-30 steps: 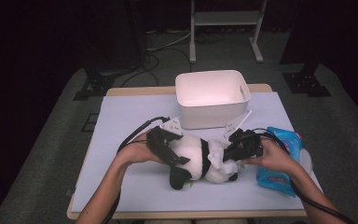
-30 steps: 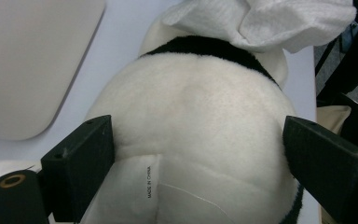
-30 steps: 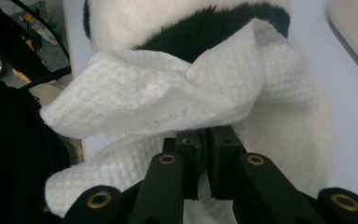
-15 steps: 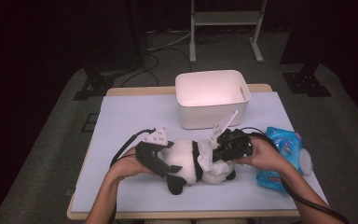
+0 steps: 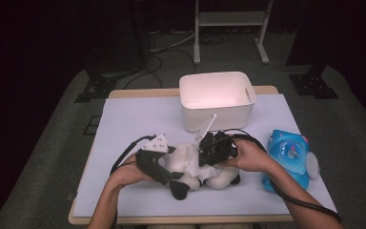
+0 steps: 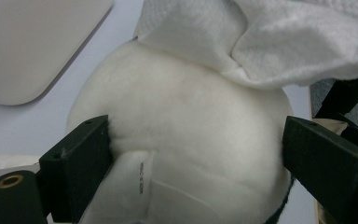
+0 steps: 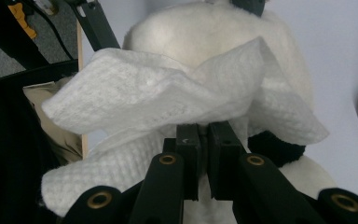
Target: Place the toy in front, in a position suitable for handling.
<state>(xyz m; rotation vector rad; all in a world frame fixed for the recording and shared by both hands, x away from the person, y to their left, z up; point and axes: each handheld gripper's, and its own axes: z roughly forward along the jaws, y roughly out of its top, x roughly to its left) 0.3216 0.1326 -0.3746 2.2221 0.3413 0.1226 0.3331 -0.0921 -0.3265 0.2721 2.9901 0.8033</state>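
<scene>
White-and-black plush toy lies on its side on the pale sheet covering the table, near the front edge, between the two hands. Left gripper: jaws set wide around the toy's rounded body, pads pressing into the fur on both flanks; a sewn-in label shows near the left pad. Right gripper: jaws closed tight on a fold of white waffle-textured cloth, which drapes over the top of the toy. White tub stands just behind the toy, upright, open-topped; its interior shows nothing inside. Blue plush toy lies on the table, just beyond the right hand.
</scene>
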